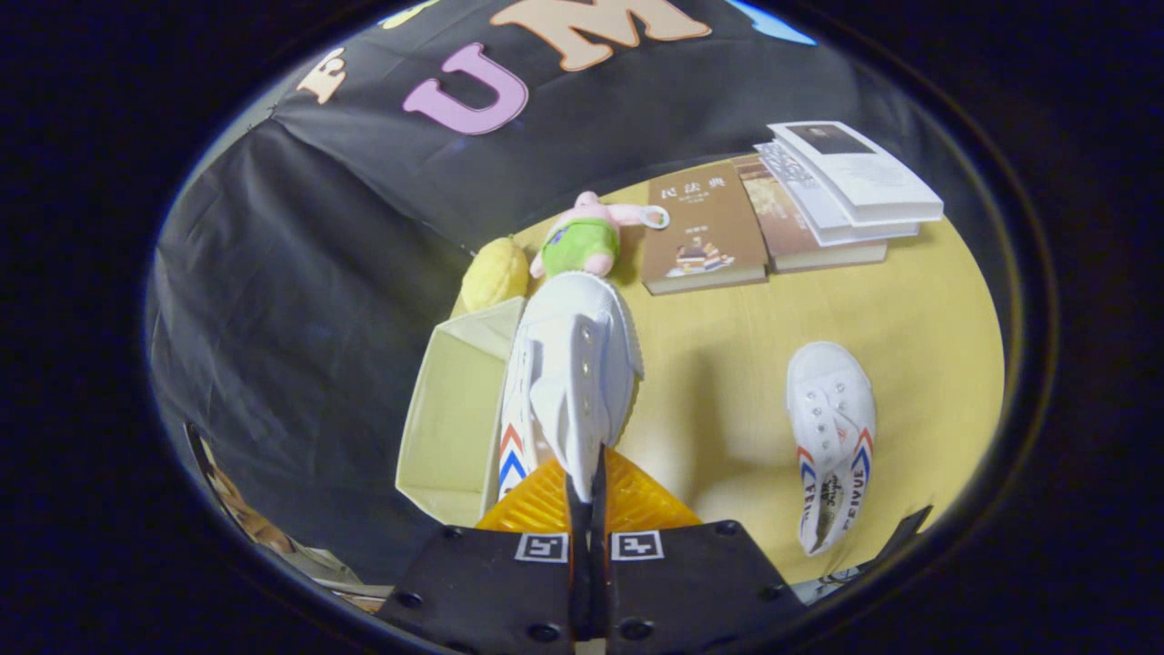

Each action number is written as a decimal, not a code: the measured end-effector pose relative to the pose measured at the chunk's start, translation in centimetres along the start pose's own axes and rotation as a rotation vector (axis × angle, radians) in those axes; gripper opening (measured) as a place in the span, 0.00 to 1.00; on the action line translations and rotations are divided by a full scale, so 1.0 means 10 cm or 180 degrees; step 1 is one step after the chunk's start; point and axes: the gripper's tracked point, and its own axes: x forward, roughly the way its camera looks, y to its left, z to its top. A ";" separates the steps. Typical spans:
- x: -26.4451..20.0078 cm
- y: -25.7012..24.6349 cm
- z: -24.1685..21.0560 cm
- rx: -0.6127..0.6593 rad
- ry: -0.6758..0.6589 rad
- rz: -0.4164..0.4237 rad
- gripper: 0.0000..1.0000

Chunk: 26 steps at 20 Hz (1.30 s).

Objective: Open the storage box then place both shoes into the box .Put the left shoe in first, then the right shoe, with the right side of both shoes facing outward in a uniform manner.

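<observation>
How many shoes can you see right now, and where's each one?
2. One white shoe is pinched by its tongue in the tool, above the open storage box. The other shoe lies on the table, to its right.

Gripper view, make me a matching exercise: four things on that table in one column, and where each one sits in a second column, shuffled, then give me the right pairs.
Things:
1. held shoe
2. second shoe
3. plush toy
4. brown book

Places:
A. lying on the bare table to the right of the claw
B. pinched by its tongue in the claw, beside the open storage box
C. at the left of the row of books
D. beyond the held shoe's toe, next to the yellow ball

Pairs: 1-B, 2-A, 3-D, 4-C
</observation>
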 end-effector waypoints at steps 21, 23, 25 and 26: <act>1.14 1.29 -0.35 -0.0177 0.0359 -0.0041 0.04; 1.29 1.30 -0.41 -0.0188 0.0413 -0.0125 0.04; 1.43 1.28 -0.46 -0.0204 0.0446 -0.0245 0.04; 1.52 1.25 -0.49 -0.0201 0.0456 -0.0315 0.04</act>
